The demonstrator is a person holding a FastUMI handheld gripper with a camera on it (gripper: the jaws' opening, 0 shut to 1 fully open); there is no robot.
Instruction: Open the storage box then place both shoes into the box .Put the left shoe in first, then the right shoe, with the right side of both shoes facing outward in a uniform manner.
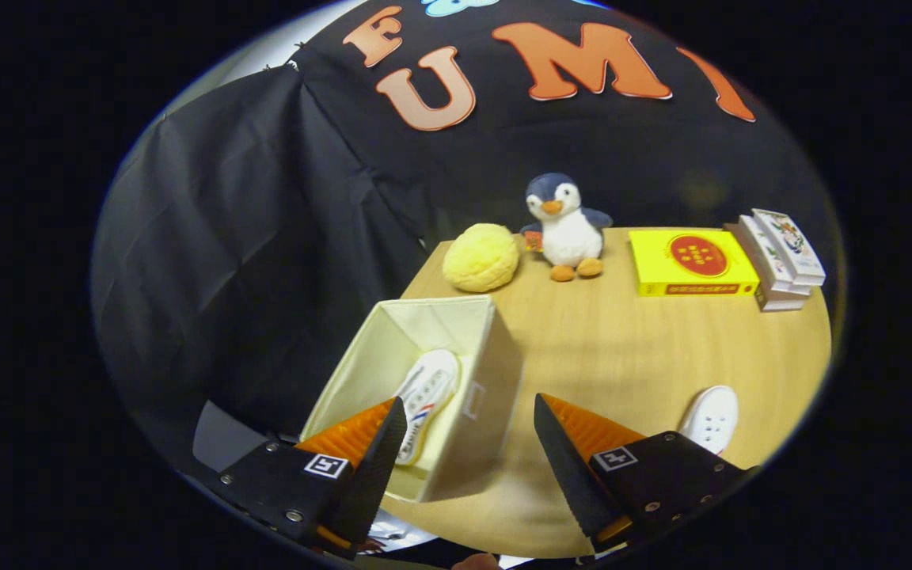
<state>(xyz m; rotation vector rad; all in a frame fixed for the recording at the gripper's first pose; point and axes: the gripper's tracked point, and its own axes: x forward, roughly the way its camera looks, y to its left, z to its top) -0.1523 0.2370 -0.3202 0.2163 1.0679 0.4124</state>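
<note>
— Cream fabric storage box: open on light wooden table, white canvas shoe inside. Second white shoe?
— Right of box, well apart. Black-and-orange gripper: spread wide, empty, over box's right wall.

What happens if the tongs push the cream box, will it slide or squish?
The box looks like fabric with thin walls, so it would probably dent a little. Holding just one shoe, it seems light and would likely slide on the smooth table. The open tongs straddle its near wall, touching nothing.
</note>
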